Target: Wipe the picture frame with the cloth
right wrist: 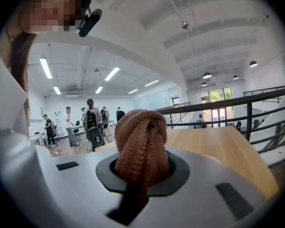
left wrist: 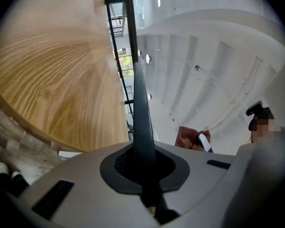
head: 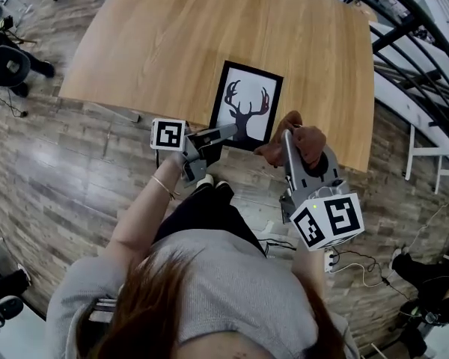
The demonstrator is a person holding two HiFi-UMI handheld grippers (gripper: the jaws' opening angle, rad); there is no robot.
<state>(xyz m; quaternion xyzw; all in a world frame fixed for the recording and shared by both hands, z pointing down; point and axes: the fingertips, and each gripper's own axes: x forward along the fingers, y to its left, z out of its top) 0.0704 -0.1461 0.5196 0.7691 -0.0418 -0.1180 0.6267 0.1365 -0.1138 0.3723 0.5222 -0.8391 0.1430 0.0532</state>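
A wooden table stands on plank flooring, black railing beside it, a black chair nearby.

Left claw pinched together — right claw clamped on cloth.

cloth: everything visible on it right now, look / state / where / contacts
The cloth is a rust-brown ribbed knit, bunched into a wad. The right gripper is shut on it, and folds bulge out past the jaws. In the head view it sits over the table's near edge, by the lower right corner of the picture frame. Whether it touches the frame or the table cannot be told.
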